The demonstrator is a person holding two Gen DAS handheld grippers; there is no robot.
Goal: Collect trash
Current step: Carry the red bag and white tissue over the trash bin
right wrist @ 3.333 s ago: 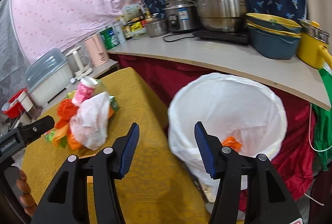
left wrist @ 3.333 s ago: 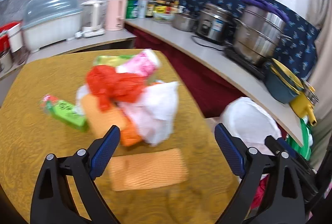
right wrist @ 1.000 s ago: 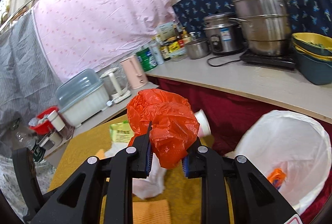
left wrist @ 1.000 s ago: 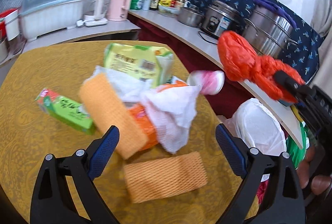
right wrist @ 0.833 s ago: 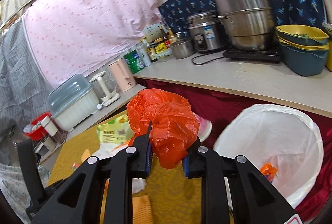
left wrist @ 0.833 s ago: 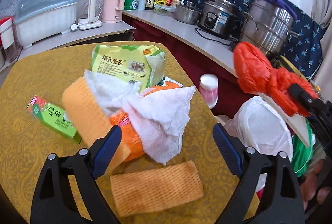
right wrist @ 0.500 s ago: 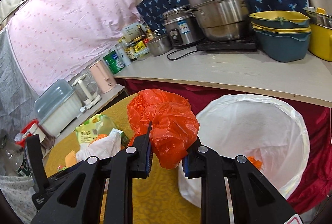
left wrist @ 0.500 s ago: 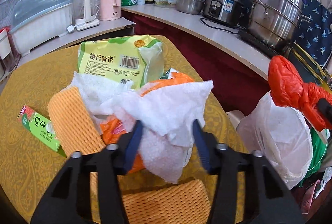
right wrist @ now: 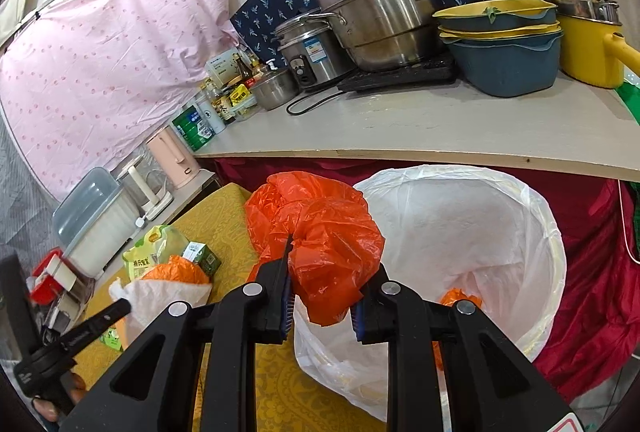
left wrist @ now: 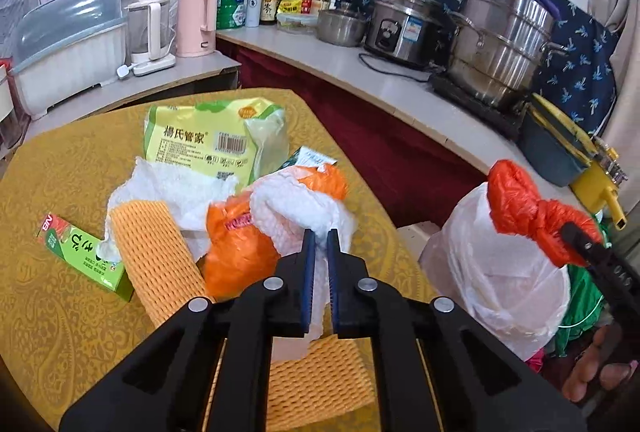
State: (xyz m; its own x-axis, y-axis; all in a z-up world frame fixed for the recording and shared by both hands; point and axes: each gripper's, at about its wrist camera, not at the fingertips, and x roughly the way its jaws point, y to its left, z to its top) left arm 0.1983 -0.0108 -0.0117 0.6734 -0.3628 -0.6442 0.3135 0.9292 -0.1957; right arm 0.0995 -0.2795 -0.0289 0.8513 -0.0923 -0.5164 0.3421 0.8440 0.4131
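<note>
My right gripper (right wrist: pixel 322 288) is shut on a crumpled red plastic bag (right wrist: pixel 320 228) and holds it over the near rim of the white-lined trash bin (right wrist: pixel 532 216); the bag also shows in the left wrist view (left wrist: pixel 528 208). My left gripper (left wrist: pixel 319 244) is shut on a white paper towel (left wrist: pixel 296 208) in the trash pile on the yellow table (left wrist: pixel 60 160). The pile holds an orange bag (left wrist: pixel 236 252), orange foam nets (left wrist: pixel 156 248), a green-yellow packet (left wrist: pixel 208 144) and a green box (left wrist: pixel 84 252).
A counter (right wrist: pixel 440 128) behind the bin carries a steel steamer (right wrist: pixel 380 4), a rice cooker, stacked basins (right wrist: pixel 504 44) and a yellow pot. A pink kettle (left wrist: pixel 196 20) and a dish rack (left wrist: pixel 68 44) stand behind the table. An orange scrap lies inside the bin (right wrist: pixel 460 298).
My left gripper has closed on the white paper towel. My right gripper has carried the red bag from above the table toward the bin. A pink cup fell off the table edge.
</note>
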